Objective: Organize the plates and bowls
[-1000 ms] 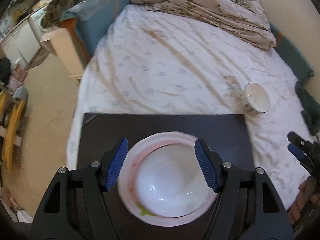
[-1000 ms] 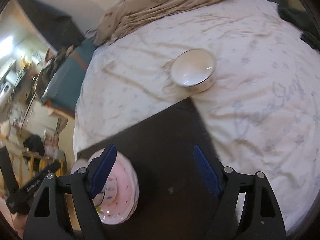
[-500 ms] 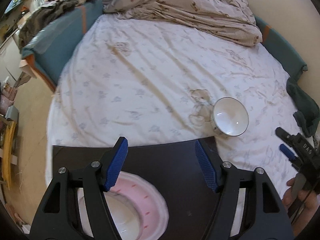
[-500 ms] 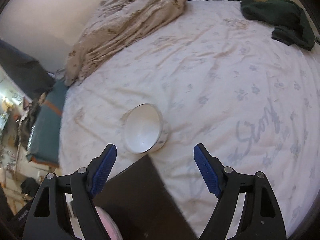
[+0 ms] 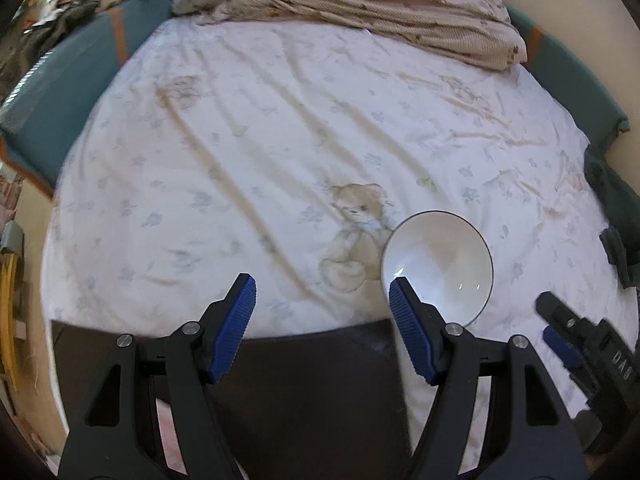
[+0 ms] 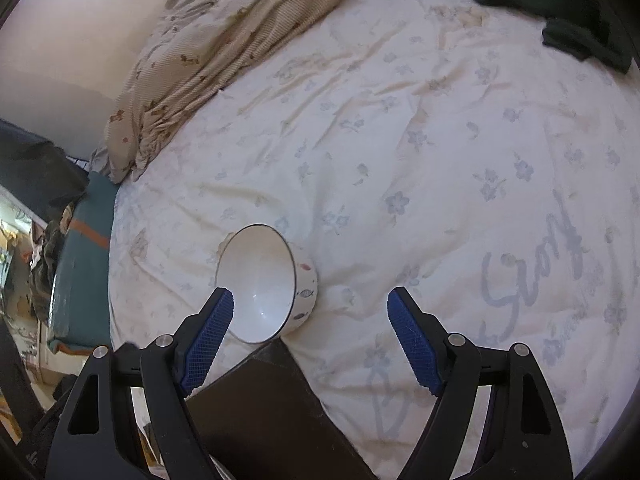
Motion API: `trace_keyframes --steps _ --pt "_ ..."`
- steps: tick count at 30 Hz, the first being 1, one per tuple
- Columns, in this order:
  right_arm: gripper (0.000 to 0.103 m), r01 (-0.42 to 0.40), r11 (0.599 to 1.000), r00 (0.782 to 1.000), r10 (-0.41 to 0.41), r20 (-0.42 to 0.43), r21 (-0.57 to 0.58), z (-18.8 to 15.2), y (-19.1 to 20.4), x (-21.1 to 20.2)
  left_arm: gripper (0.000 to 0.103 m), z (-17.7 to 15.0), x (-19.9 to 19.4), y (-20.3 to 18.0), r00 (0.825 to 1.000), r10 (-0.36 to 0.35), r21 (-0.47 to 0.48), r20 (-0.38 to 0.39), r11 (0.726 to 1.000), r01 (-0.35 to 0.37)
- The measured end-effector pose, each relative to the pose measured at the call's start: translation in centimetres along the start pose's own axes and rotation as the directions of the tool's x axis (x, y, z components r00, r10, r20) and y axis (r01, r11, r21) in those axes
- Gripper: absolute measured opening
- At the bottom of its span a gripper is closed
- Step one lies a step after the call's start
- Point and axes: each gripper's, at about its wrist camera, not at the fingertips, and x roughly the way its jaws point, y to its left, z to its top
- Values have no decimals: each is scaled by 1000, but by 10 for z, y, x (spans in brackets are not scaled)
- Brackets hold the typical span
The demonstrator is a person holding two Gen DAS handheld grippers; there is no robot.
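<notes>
Both hands have travelled away from the pink plate, which filled the left wrist view a second ago and now shows only as a sliver (image 5: 168, 432) behind the left gripper's arm; the white bowl (image 5: 438, 266) has come much closer in both views.

From the left wrist camera, going left to right: a teal cushion (image 5: 80, 80) edges the bed, whose white flowered sheet (image 5: 248, 152) fills most of the view. A dark surface (image 5: 304, 392) lies low in the frame, resting on the sheet. The left gripper (image 5: 322, 328) hangs above the surface's far edge, its blue pads apart with nothing between them. A printed teddy bear sits just left of the bowl. The bowl stands upright on the sheet, just beyond the surface's far right corner. The right gripper (image 5: 560, 340) enters at the lower right.

From the right wrist camera, the bowl (image 6: 260, 284) sits just past the surface's corner (image 6: 272, 412), partly behind the left pad. The right gripper (image 6: 310, 336) has its pads wide apart, holding nothing. A crumpled beige blanket (image 6: 224, 40) lies at the far end of the bed.
</notes>
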Motion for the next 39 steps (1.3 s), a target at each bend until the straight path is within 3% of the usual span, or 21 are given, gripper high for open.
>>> trace_keyframes --steps 5,10,12,14,15,16,19,21,25,30,39 --pt "79 -7 1000 996 8 -87 15 6 -3 37 65 6 42 -15 998 -13 11 -57 1000 14" --pt "70 -33 999 986 30 -163 -19 0 7 59 48 3 74 -23 987 -51 35 -151 998 57" --pt "66 -9 998 985 -1 -174 -55 -3 10 63 44 3 82 -26 986 -41 45 -163 998 49" --pt "59 7 998 982 -18 -186 -61 -5 9 70 36 3 91 -24 978 -60 23 -198 998 66" --pt "55 6 999 981 -16 -196 -50 -5 7 73 27 3 94 -22 973 -86 -2 -214 996 88" --pt "44 0 999 978 -8 -209 -38 -6 6 78 19 3 97 -19 965 -122 -35 -230 993 117" --pt "29 -18 999 970 9 -244 -34 -7 7 89 7 2 97 -24 956 -148 -28 -255 989 145" --pt "20 -31 999 969 21 -248 -36 -8 10 90 6 0 94 -29 959 -129 2 -251 991 134" --pt "19 -13 997 977 -3 -214 -75 -8 17 84 7 -4 80 -28 963 -125 4 -240 992 130" --pt "18 -40 997 975 24 -220 -69 -14 17 74 8 -19 58 -15 963 -114 -5 -246 993 116" --pt "17 -64 986 961 20 -276 -152 -65 37 61 12 -58 16 5 965 -74 32 -252 996 84"
